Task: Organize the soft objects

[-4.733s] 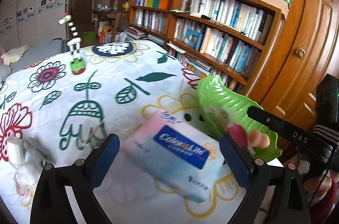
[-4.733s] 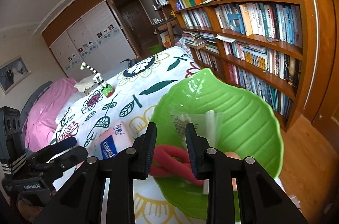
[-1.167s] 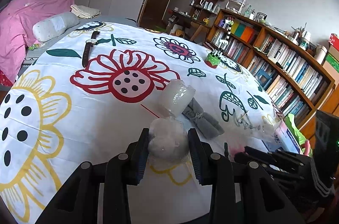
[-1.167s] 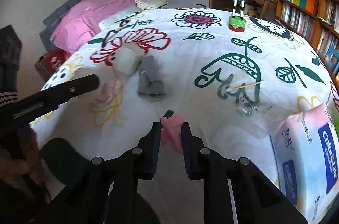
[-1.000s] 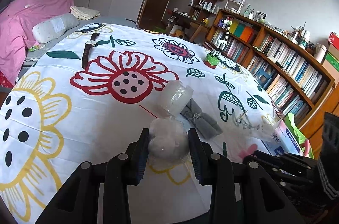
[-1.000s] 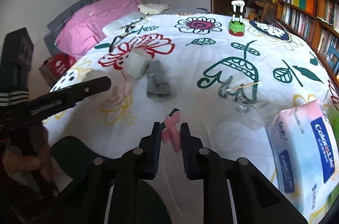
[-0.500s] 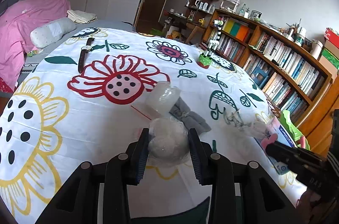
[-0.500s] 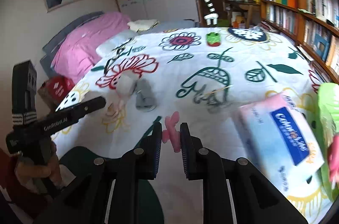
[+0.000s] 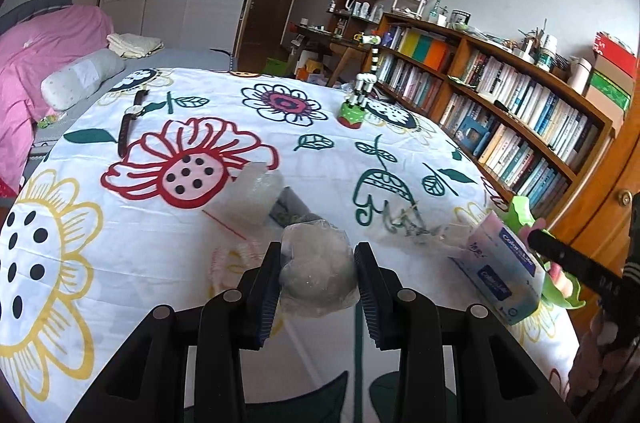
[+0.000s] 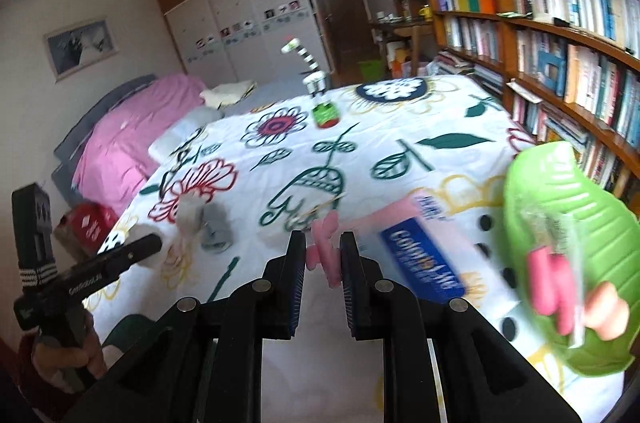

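Soft objects partly sorted: green leaf tray (image 10: 532, 183) at the bed's right edge already holds pink pieces (image 10: 550, 283). My right gripper (image 10: 323, 255) is clamped on a small pink soft piece (image 10: 324, 243), near the tray. My left gripper (image 9: 316, 271) pinches a clear-wrapped white ball (image 9: 316, 263) above the floral quilt (image 9: 120, 231). Left to move, I judge: grey sock (image 9: 290, 209), clear wrapped roll (image 9: 256, 189), maybe tissue pack (image 9: 504, 271). Open quilt ahead; tissue pack sits just beside the tray, bookshelf (image 9: 520, 127) close beyond the edge.
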`<state>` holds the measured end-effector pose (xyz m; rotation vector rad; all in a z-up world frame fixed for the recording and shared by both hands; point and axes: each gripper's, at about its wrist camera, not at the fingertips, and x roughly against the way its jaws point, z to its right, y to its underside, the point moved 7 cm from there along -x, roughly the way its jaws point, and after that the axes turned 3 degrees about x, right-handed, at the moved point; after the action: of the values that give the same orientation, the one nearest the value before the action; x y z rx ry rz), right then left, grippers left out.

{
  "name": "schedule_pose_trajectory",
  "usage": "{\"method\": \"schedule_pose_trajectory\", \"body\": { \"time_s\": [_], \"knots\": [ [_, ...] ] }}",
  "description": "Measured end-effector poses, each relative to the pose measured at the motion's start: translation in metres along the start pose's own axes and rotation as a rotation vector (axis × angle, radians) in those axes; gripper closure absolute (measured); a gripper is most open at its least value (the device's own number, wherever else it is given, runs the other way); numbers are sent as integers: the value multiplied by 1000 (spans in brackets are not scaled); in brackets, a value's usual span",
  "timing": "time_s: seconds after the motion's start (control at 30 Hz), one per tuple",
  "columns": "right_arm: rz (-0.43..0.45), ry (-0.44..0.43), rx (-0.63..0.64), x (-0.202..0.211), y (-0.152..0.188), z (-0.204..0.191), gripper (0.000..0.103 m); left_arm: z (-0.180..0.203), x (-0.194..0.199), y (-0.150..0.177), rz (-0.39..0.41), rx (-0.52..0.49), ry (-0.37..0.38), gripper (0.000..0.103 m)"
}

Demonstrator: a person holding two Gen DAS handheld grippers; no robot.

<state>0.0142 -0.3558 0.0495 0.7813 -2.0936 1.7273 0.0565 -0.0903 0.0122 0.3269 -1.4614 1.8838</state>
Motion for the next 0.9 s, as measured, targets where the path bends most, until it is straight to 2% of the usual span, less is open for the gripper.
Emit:
{"method": "schedule_pose_trajectory", "body": {
  "time_s": [0.47, 0.6, 0.9],
  "knots": [
    [86, 142, -168, 45, -5, 92, 85, 42, 0, 1, -8, -73, 32, 65],
    [100, 158, -218, 53, -4, 114, 84, 52, -1, 1, -11, -90, 39, 65],
    [83, 192, -286, 54, 9, 158, 75, 83, -6, 3, -29, -142, 68, 65]
  ]
}}
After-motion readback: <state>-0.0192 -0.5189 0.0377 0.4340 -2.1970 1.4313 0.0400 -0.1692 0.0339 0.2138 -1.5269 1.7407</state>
